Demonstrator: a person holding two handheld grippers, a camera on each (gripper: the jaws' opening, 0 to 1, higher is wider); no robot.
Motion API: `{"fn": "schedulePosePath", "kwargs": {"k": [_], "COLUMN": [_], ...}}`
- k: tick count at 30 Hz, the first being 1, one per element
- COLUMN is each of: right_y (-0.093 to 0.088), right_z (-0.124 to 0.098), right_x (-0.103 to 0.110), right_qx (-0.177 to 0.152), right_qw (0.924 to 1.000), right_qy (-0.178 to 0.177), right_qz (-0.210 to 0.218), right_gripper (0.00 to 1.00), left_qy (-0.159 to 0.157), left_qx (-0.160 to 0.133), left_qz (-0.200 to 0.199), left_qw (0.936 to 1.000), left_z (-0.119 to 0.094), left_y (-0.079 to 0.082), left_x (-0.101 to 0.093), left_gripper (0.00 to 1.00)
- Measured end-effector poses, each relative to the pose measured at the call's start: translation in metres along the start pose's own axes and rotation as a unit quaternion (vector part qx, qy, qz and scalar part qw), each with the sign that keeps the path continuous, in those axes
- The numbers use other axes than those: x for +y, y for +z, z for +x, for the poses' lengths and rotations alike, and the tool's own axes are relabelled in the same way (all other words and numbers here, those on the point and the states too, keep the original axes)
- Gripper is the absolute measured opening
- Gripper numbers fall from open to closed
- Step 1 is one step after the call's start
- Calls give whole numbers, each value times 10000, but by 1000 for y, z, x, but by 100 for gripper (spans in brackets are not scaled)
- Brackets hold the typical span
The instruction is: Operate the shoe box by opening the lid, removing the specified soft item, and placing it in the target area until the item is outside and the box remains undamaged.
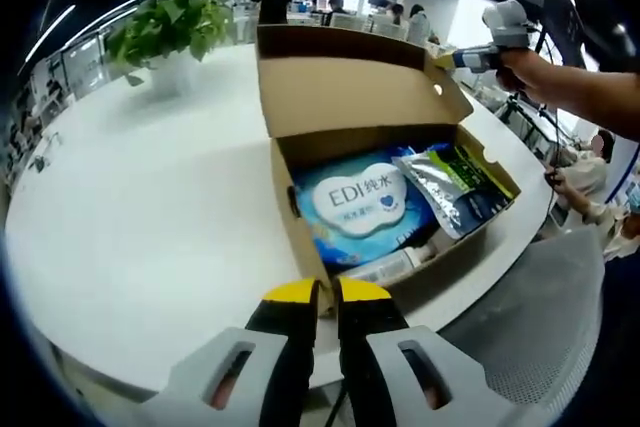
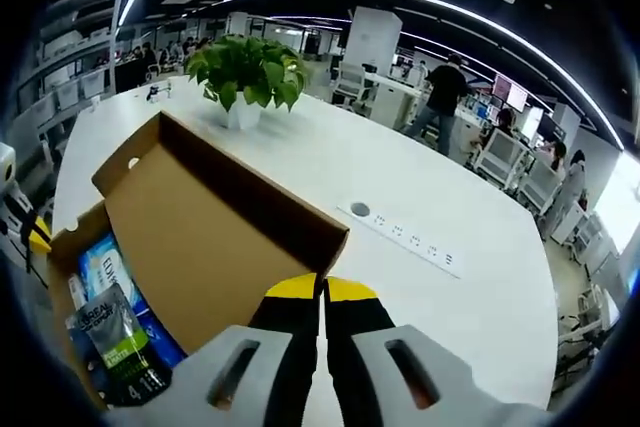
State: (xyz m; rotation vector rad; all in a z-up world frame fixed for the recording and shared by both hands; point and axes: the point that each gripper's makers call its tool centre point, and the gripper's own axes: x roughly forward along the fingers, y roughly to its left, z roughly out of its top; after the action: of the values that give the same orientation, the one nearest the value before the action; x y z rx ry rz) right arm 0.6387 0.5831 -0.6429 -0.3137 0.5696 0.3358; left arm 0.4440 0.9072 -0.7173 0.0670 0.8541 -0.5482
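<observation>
Left gripper view has the left gripper [image 1: 327,292] at 6 o'clock, its two yellow-tipped black jaws clenched together against the near corner of the shoe box [image 1: 300,212], apparently pinching the corrugated wall, though the contact is hard to make out. One box sits on the smooth white table [image 1: 150,207], plain brown cardboard with its lid [image 1: 350,92] swung upright toward 12 o'clock. Inside lie three things: a glossy blue wet-wipes pack [image 1: 360,202] with a white cloud-shaped label, soft and pillowy; a crinkly silver-and-green pouch [image 1: 460,187] at 3 o'clock from it; and a pale tube [image 1: 395,265] along the near wall. At 2 o'clock a person's hand [image 1: 520,62] holds the right gripper's grey body by the lid's top edge. One leafy potted plant [image 1: 175,27] stands at 11 o'clock. Right gripper view shows the right gripper [image 2: 322,292] at 6 o'clock, jaws pressed shut on the lid's rim [image 2: 300,217], with the matte brown flap spreading toward 9 o'clock and a flat white power strip [image 2: 405,237] at 3 o'clock.
</observation>
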Motion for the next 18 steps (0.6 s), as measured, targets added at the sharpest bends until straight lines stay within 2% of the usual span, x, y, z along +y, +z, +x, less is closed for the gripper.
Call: {"fn": "schedulePosePath", "kwargs": {"k": [18], "right_y": [-20], "right_z": [32], "right_x": [-2], "right_qx": [375], "right_qw": [9992], "right_qy": [113], "right_qz": [57], "right_gripper": [0], "left_qy": [-9], "left_qx": [-24], "left_qz": [-10], "left_qw": [10000], "left_z": [2], "left_y": [0], "left_x": [1], "left_gripper": [4]}}
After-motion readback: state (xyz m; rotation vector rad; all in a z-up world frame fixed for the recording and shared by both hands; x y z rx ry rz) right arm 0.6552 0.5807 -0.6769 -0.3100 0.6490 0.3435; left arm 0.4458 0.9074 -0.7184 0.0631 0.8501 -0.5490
